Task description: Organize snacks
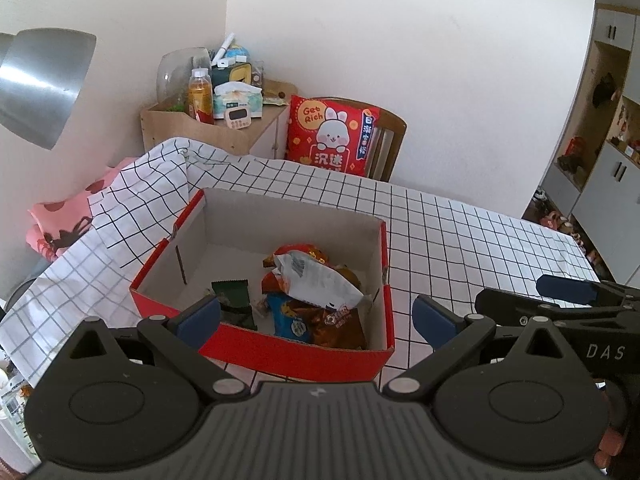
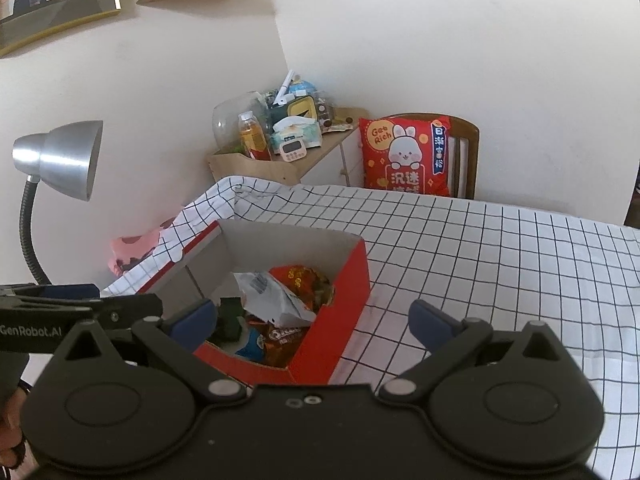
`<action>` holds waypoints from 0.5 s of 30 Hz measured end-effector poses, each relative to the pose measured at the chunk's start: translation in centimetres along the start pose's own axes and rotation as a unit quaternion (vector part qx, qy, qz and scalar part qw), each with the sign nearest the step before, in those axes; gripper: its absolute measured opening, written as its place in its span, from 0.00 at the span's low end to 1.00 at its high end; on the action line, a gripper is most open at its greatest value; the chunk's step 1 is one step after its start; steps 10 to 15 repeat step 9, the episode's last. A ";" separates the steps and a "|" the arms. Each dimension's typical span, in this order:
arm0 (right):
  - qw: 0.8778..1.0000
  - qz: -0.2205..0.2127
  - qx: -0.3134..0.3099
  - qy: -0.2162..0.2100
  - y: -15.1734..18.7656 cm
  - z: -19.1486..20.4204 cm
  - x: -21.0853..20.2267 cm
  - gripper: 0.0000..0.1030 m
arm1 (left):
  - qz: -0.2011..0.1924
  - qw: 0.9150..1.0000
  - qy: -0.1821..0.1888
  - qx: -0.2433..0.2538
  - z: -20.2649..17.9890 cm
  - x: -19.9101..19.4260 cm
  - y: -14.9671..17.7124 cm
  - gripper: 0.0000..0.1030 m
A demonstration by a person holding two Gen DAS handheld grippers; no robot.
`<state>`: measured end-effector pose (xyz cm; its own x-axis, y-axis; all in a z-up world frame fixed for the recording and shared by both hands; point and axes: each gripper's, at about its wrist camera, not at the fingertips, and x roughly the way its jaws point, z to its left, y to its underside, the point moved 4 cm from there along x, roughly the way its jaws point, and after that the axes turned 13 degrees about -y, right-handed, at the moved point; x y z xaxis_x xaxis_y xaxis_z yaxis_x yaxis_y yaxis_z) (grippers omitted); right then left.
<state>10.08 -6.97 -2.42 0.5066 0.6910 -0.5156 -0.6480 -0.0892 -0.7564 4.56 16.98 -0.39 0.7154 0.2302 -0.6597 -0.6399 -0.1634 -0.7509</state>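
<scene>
A red cardboard box (image 1: 312, 350) stands open on the checked tablecloth; it also shows in the right wrist view (image 2: 344, 312). Inside lie several snack packets: a white crumpled bag (image 1: 320, 280) on top, a blue packet (image 1: 290, 320), an orange-brown packet (image 1: 340, 326), a dark green packet (image 1: 234, 296). The white bag (image 2: 276, 300) and the green packet (image 2: 230, 320) show in the right wrist view too. My left gripper (image 1: 316, 316) is open and empty, just before the box's near wall. My right gripper (image 2: 312, 320) is open and empty, over the box's near right corner. The right gripper also shows in the left wrist view (image 1: 568, 292).
The table (image 2: 500, 264) has a white cloth with black grid, stretching right of the box. A metal desk lamp (image 2: 60, 160) stands at the left. Behind are a wooden shelf with bottles and tissues (image 1: 224, 120) and a chair with a red rabbit cushion (image 1: 332, 136).
</scene>
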 end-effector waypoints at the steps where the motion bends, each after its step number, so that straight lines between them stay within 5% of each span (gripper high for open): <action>1: 1.000 0.000 0.001 0.001 0.1 0.0 0.0 1.00 | 0.002 1.000 0.001 0.002 0.0 0.1 0.1 1.00; 15: 1.000 -0.001 0.018 0.015 0.7 -0.2 -0.3 1.00 | 0.008 1.000 0.013 0.013 -0.5 0.7 0.3 1.00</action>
